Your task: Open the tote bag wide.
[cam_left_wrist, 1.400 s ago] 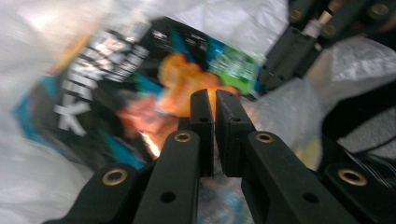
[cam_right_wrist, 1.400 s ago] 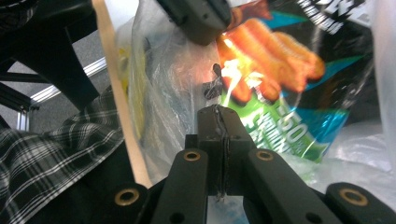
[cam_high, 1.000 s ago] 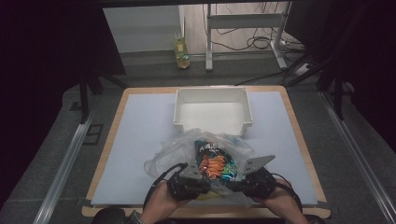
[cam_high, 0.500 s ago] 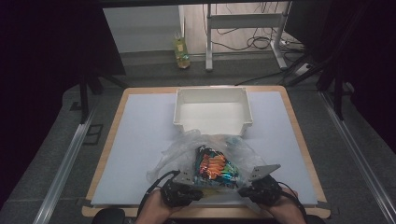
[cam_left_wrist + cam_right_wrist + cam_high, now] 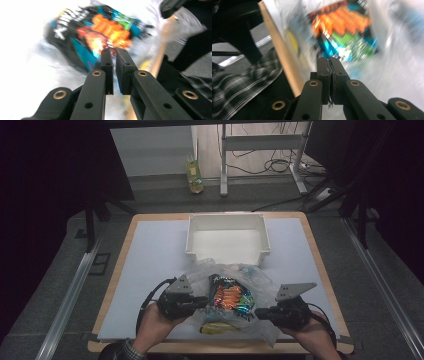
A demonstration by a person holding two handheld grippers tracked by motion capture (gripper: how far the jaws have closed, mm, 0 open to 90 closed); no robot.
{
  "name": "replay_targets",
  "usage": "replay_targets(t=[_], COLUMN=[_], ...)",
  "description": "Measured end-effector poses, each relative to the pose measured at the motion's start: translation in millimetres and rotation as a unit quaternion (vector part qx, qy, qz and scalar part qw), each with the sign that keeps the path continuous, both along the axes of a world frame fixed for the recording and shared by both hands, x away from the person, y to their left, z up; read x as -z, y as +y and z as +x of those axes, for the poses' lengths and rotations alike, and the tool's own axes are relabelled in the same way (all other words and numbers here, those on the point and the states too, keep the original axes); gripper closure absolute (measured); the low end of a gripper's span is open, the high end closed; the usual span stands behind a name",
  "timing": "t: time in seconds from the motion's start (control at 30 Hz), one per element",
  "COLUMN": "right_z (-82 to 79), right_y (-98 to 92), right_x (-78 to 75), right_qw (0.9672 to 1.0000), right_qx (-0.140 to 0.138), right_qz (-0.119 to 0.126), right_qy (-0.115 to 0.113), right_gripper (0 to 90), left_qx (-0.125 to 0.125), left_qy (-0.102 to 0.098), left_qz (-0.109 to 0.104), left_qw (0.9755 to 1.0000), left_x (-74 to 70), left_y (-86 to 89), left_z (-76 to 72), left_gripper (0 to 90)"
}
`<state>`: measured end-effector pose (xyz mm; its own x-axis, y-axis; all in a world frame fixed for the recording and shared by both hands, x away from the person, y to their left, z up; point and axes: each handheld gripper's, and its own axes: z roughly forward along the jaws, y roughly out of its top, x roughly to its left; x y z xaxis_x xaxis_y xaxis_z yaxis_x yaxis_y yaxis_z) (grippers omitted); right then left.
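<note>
change: both hands have drawn back toward the near edge and come up since a moment ago — the clear plastic bag (image 5: 227,292) is now stretched between them, its mouth pulled wider.
meaning: looks like opening the bag to get the contents out; the white bin (image 5: 228,239) just beyond is still empty.
bag: on the tabletop (image 5: 150,265), near side, snack packet (image 5: 230,297) and a yellow item (image 5: 215,327) inside.
left hand-held gripper (image 5: 202,301): clenched on the bag's left edge, film pinched between the pads, pointing right.
right hand-held gripper (image 5: 260,313): clenched on the right edge — film visible between the jaws, pointing left.
</note>
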<state>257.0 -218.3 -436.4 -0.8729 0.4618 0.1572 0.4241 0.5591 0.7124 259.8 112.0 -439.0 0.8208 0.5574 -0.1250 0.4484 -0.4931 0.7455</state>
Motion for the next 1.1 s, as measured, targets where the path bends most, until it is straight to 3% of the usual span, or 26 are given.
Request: replay_targets(t=[0.07, 0.17, 0.23, 0.33, 0.37, 0.4, 0.57, 0.63, 0.83, 0.97, 1.1], right_z=[9.5, 26.8, 36.5, 43.3, 45.4, 45.4, 37.3, 31.7, 15.6, 7.5, -1.2], right_y=[6.1, 13.6, 16.6, 16.8, 13.0, 13.0, 5.9, 3.4, -5.2, -8.2, -16.1], right_x=[-2.4, 2.8, 10.6, 20.9, 26.7, 26.7, 39.4, 43.2, 53.8, 60.4, 68.2], right_qw=[0.9999, 0.9992, 0.9987, 0.9941, 0.9929, 0.9929, 0.9930, 0.9922, 0.9912, 0.9907, 0.9904], right_qx=[0.010, 0.032, 0.045, 0.081, 0.087, 0.087, 0.069, 0.067, 0.066, 0.063, 0.064], right_qz=[-0.007, -0.011, -0.014, -0.054, -0.069, -0.069, -0.093, -0.105, -0.115, -0.120, -0.122], right_qy=[-0.008, -0.022, -0.022, -0.049, -0.044, -0.044, -0.020, -0.016, -0.003, -0.001, 0.004], right_gripper=[86.6, 86.6, 86.7, 87.7, 88.2, 88.2, 88.8, 88.9, 88.8, 88.7, 87.9], left_qx=[-0.012, -0.025, -0.020, -0.004, 0.006, 0.010, 0.036, 0.046, 0.057, 0.062, 0.061], left_qy=[-0.003, 0.014, 0.028, 0.047, 0.053, 0.057, 0.061, 0.051, 0.028, 0.030, 0.033], left_qz=[0.019, 0.030, 0.034, 0.020, 0.016, 0.014, 0.012, 0.011, 0.037, 0.067, 0.080], left_qw=[0.9997, 0.9991, 0.9988, 0.9987, 0.9985, 0.9982, 0.9974, 0.9976, 0.9973, 0.9953, 0.9944], left_x=[4.5, 18.6, 28.9, 40.3, 42.8, 44.9, 51.9, 54.5, 63.7, 75.5, 84.0], left_y=[-3.5, -8.9, -10.9, -7.6, -5.7, -4.6, -1.2, -0.4, -1.8, -8.2, -13.2], left_z=[11.3, 25.0, 29.0, 26.0, 23.5, 19.8, 0.5, -8.7, -37.3, -41.5, -38.1], left_gripper=[84.2, 84.4, 84.6, 84.6, 84.5, 84.5, 84.6, 84.3, 83.8, 83.7, 84.0])
